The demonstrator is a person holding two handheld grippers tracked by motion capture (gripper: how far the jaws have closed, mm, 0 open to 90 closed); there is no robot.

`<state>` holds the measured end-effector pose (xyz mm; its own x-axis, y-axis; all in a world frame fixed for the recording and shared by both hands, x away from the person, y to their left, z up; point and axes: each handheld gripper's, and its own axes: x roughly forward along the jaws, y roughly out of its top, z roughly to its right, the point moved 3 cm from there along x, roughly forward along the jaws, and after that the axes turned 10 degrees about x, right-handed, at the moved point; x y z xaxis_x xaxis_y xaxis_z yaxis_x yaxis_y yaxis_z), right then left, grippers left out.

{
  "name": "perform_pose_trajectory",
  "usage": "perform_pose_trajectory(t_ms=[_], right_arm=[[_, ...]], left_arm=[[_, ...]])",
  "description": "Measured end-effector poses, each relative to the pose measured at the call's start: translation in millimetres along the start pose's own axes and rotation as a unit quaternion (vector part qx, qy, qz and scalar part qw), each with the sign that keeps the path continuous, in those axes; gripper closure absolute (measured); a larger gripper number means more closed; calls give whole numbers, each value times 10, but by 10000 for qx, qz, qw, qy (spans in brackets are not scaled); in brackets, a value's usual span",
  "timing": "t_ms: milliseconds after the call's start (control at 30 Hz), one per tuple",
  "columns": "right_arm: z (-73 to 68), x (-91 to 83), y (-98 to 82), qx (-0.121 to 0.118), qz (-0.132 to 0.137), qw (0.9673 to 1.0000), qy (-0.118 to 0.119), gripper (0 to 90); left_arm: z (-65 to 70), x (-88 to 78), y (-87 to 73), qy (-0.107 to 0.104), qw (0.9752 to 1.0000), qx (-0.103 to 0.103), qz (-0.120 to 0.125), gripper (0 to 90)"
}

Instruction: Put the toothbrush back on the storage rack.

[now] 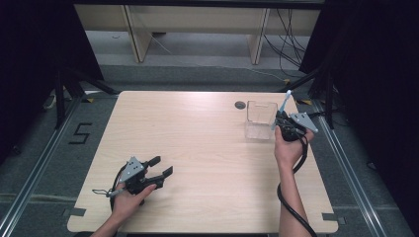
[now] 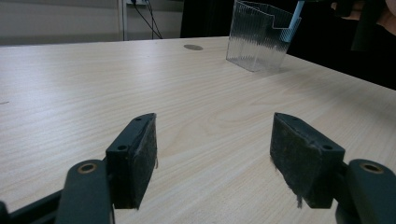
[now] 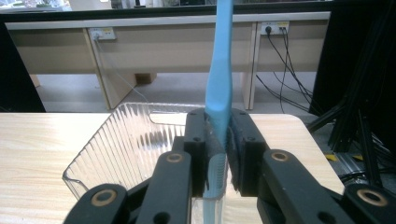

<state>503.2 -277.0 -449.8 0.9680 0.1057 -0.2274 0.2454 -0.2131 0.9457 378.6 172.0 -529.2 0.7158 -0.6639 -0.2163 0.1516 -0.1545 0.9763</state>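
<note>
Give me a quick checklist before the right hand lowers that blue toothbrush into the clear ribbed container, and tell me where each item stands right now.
1. Right tongs gripping the light blue plastic toothbrush: ok, jaws shut on its handle.
2. Toothbrush roughly upright: ok.
3. Clear ribbed plastic container standing upright with its mouth open: ok.
4. Toothbrush lined up over the container's opening: cannot tell; it sits at the near right edge.
5. Left tongs out of the way: ok, open and far across the light wooden table.
6. Which end of the toothbrush points down: cannot tell.
</note>
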Motion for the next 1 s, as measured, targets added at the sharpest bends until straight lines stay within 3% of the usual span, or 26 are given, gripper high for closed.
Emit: perform_pose_trajectory(t_ms=[100, 933, 967, 1000], right_arm=[[3, 10, -6, -13, 16, 10000, 18, 792], [21, 31, -113, -31, -106, 9999, -3, 796], [30, 33, -117, -110, -106, 9998, -127, 823], [19, 22, -125, -19, -131, 9999, -67, 833]], left_arm=[[-2, 17, -1, -43, 9999, -20, 97, 314], [-1, 4, -1, -12, 10000, -12, 26, 313], [-1, 2, 0, -8, 10000, -10, 15, 313], [-1, 2, -1, -8, 10000, -12, 18, 314]])
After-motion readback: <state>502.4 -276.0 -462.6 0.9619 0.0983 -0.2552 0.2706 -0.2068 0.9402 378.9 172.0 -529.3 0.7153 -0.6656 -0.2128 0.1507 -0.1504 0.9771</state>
